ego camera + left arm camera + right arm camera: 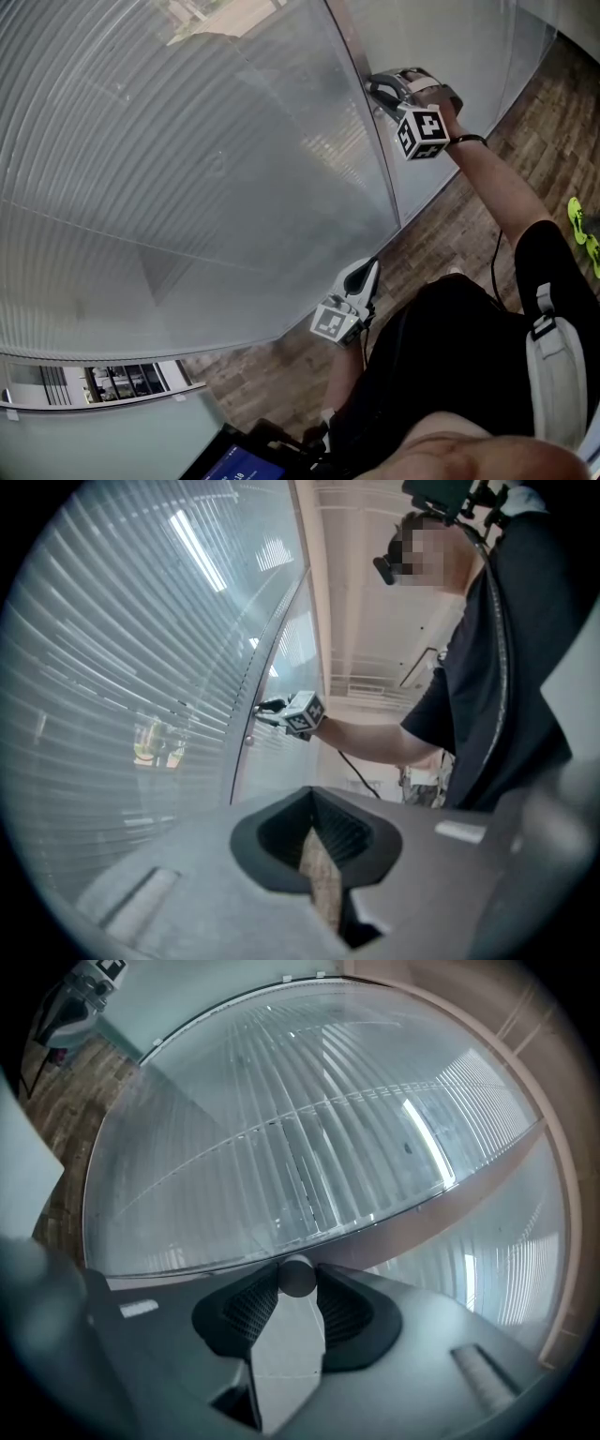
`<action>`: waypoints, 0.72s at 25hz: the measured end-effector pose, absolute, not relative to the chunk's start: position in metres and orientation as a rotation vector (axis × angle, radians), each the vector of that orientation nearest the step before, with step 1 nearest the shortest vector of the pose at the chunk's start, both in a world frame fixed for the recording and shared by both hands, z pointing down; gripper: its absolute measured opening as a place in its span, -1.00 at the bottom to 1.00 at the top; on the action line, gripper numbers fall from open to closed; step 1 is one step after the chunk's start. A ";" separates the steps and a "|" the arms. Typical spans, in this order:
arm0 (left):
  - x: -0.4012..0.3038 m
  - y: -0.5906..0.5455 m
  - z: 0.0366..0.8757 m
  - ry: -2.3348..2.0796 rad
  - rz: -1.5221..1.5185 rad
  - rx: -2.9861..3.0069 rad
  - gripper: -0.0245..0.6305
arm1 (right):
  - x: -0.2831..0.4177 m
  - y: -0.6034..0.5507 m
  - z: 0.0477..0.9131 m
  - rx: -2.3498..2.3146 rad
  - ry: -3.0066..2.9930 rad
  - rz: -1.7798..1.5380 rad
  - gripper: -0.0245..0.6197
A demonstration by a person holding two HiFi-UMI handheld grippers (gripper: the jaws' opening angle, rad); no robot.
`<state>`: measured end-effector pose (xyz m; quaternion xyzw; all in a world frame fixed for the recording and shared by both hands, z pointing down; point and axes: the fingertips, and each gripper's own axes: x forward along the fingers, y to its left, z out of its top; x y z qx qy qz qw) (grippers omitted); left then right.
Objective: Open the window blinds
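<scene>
Right tool (298,1284) closed narrowly on the blinds' round control rod (297,1272); left tool (314,841) closed, empty

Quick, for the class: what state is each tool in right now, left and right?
Left tool: closed, holding nothing.
Right tool: closed on the round knob at the window frame.

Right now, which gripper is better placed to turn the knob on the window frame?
Right. The right gripper is up at the window frame, its jaws closed on the round knob. The left gripper hangs low, away from it, jaws together and empty.
</scene>
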<state>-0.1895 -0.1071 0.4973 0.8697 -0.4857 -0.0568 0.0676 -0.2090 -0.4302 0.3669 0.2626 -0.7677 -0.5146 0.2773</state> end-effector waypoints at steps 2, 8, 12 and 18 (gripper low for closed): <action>-0.190 -0.107 0.498 -1.462 -0.170 2.618 -0.92 | -0.209 -0.430 0.366 0.714 -2.065 -1.381 -0.56; -0.187 -0.107 0.500 -1.452 -0.172 2.613 -0.92 | -0.208 -0.430 0.365 0.725 -2.094 -1.342 -0.56; -0.186 -0.107 0.501 -1.443 -0.167 2.618 -0.92 | -0.208 -0.430 0.363 0.740 -2.173 -1.246 -0.56; -0.183 -0.105 0.505 -1.428 -0.159 2.624 -0.92 | -0.206 -0.434 0.362 0.803 -2.388 -0.968 -0.53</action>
